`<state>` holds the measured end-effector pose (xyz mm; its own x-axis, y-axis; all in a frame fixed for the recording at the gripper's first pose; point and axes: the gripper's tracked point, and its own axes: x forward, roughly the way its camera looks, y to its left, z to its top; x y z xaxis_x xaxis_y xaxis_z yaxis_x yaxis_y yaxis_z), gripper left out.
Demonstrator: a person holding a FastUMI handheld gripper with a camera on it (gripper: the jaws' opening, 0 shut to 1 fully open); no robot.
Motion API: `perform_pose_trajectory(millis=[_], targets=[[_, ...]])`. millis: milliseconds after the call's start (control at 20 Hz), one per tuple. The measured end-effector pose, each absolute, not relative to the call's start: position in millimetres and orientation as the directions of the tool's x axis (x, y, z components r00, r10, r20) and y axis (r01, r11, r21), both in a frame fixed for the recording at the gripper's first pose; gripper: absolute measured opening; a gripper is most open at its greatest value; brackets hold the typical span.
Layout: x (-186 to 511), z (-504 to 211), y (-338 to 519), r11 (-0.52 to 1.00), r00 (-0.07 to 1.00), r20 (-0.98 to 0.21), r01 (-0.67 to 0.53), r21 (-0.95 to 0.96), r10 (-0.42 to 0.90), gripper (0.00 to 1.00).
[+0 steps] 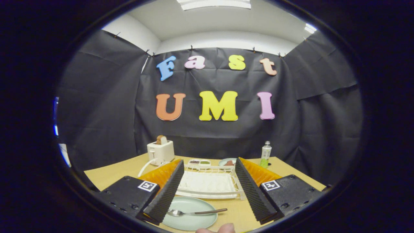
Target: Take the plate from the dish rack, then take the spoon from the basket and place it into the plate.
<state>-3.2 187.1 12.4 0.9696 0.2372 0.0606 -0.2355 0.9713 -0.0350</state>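
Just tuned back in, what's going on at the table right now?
The handheld gripper hangs open above the wooden table, holding nothing. Between its fingers lies a pale green plate with a metal spoon resting in it, so the placing looks done. Just beyond the plate sits the white dish rack. A toaster with bread and a small bottle stand further back. A fingertip shows beside the plate.

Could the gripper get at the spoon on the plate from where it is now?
Probably yes: the gripper is open, and the spoon lies on the plate between its fingers with nothing over it. A fingertip sits just near the plate's edge.
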Motion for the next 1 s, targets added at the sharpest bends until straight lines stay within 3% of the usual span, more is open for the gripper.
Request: perform_pose_trajectory(millis=[1000], targets=[[-60.3,20.9,226.5,0.98,0.974,0.113,-0.195,-0.035,0.198,1.0]])
